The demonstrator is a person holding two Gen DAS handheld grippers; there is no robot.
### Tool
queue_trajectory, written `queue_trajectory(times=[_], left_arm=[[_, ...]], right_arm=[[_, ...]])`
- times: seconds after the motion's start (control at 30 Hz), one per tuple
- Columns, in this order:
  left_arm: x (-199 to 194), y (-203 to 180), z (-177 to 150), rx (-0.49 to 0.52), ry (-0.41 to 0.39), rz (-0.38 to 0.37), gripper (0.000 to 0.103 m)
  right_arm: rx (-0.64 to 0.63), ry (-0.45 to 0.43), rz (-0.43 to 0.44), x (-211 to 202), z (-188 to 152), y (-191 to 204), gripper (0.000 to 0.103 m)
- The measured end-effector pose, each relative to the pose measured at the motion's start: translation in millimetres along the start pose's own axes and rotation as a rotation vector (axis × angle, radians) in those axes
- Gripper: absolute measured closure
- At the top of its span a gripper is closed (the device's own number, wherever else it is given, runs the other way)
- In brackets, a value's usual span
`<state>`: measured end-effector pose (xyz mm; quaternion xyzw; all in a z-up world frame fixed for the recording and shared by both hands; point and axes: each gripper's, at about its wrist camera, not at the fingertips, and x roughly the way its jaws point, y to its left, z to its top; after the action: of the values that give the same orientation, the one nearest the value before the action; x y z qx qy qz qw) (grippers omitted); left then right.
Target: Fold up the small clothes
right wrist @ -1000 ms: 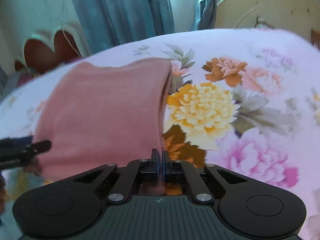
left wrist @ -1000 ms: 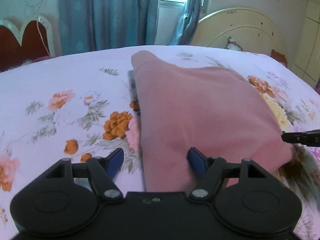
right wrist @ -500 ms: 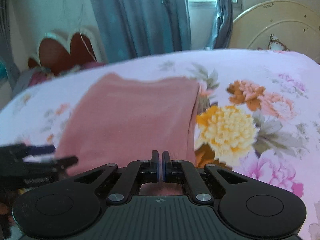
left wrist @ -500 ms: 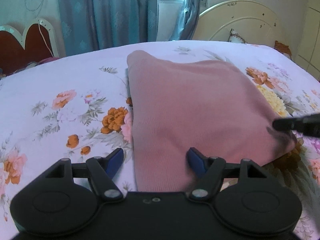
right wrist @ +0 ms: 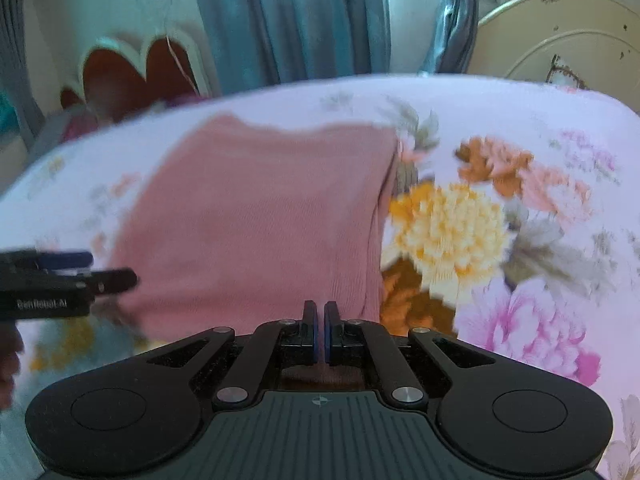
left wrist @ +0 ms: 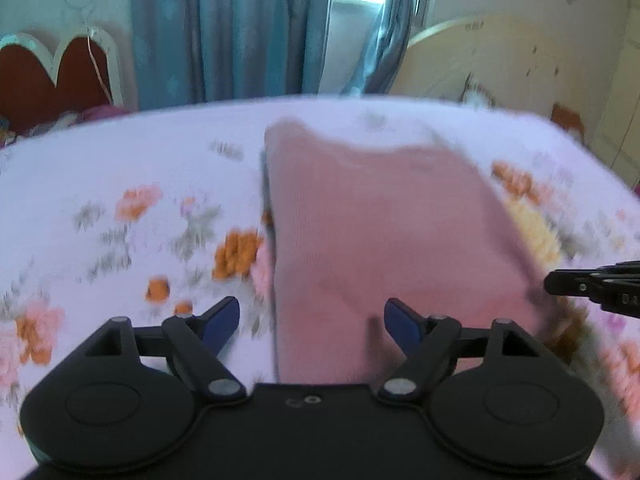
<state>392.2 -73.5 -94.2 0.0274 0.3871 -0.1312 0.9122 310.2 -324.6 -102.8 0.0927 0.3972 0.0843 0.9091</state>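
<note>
Since the dusty-pink ribbed knit garment (left wrist: 384, 236) lies as a flat, roughly rectangular folded panel on the white bedsheet printed with orange, yellow and pink flowers (left wrist: 120, 184), it looks light, limp and thin, likely to sag and slide open wherever it is not supported. Against that garment, the left gripper (left wrist: 312, 320) hovers with its blue-tipped jaws spread wide over the near left corner, one fingertip (left wrist: 222, 322) over the sheet just beside the left edge, the other over the cloth. At the near right corner of the garment, the right gripper (right wrist: 319, 328) has its jaws drawn nearly together with only a slit between them; whether any cloth sits in that slit I cannot tell. Judging by the soft weave, the best hold would be a pinch through all layers at each near corner, since a single-layer grip would probably peel the fold apart, and motion blur hides the finer edges.
</note>
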Motion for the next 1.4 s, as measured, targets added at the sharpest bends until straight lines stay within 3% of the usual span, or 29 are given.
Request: queue_trajectory(times=[0.13, 0.27, 0.43, 0.53, 0.6, 0.67, 0.87, 1.07, 1.4], left_arm=[[6, -4, 27, 0.007, -0.052, -0.033, 0.030], [33, -6, 49, 0.014, -0.065, -0.050, 0.044], [70, -5, 54, 0.047, -0.047, -0.014, 0.045], [85, 4, 44, 0.052, -0.026, 0.008, 0.036], [90, 15, 41, -0.014, -0.011, -0.021, 0.028], [91, 22, 43, -0.062, 0.007, -0.033, 0.025], [83, 26, 52, -0.068, 0.027, -0.071, 0.017], [88, 27, 53, -0.092, 0.054, -0.112, 0.014], [96, 21, 56, -0.069, 0.061, -0.100, 0.009]], right_arm=[[0.003, -0.054, -0.013, 4, 25, -1, 0.101], [0.038, -0.085, -0.024, 23, 46, -2, 0.101], [0.029, -0.067, -0.028, 56, 57, 3, 0.101], [0.018, -0.030, -0.050, 76, 53, -1, 0.101], [0.012, 0.021, -0.068, 93, 46, -9, 0.101], [0.027, 0.009, -0.046, 92, 44, -15, 0.101], [0.061, -0.026, -0.004, 80, 54, -29, 0.101], [0.092, -0.015, 0.023, 86, 59, -35, 0.101], [0.092, -0.036, 0.000, 81, 62, -35, 0.100]])
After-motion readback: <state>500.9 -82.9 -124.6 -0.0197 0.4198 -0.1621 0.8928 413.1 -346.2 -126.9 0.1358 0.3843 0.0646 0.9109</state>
